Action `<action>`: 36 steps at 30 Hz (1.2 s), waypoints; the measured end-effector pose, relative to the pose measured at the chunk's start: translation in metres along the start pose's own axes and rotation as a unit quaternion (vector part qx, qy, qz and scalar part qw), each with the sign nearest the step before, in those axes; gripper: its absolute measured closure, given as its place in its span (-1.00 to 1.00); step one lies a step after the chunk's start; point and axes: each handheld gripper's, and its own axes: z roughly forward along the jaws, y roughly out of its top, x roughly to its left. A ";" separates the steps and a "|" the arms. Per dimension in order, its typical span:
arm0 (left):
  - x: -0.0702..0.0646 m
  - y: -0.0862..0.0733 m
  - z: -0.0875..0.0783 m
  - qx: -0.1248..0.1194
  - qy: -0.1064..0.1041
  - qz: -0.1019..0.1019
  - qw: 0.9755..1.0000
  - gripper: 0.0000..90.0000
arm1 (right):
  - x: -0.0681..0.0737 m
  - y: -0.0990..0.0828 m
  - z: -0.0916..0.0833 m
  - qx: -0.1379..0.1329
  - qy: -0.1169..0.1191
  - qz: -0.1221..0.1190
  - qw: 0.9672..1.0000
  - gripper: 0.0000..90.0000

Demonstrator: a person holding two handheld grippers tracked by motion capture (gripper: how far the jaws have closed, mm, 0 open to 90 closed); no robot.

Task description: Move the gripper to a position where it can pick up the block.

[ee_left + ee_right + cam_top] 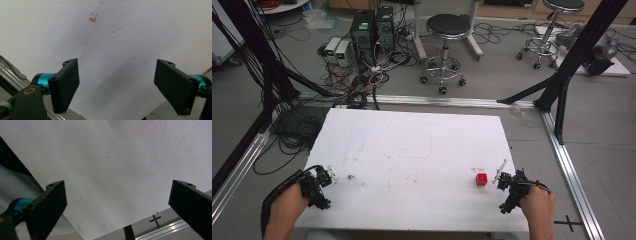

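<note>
Flanking a small red cube (481,179) on matte white board (412,150), both grippers (116,85) (117,207) gape wide

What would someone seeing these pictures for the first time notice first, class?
The small red cube stands out on the white table, near its front right corner, just left of the right claw. Both claws are open, the left claw at the front left edge. Behind the table, two black stools stand among tangled cables on the floor.
</note>
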 end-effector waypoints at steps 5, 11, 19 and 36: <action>0.000 0.000 -0.001 -0.001 0.000 -0.003 1.000 -0.54 | 0.000 0.000 -0.002 -0.004 -0.007 0.002 1.000 -0.98; 0.001 0.002 0.000 0.002 -0.002 0.004 1.000 -0.54 | 0.000 -0.001 -0.003 -0.008 -0.011 0.004 1.000 -0.98; 0.000 0.001 0.001 -0.002 -0.001 -0.001 1.000 -0.54 | -0.001 -0.004 -0.003 -0.013 -0.012 0.006 1.000 -0.98; 0.007 -0.005 0.000 -0.006 -0.002 -0.014 1.000 -0.54 | -0.002 -0.013 -0.005 -0.037 -0.006 0.028 0.999 -0.98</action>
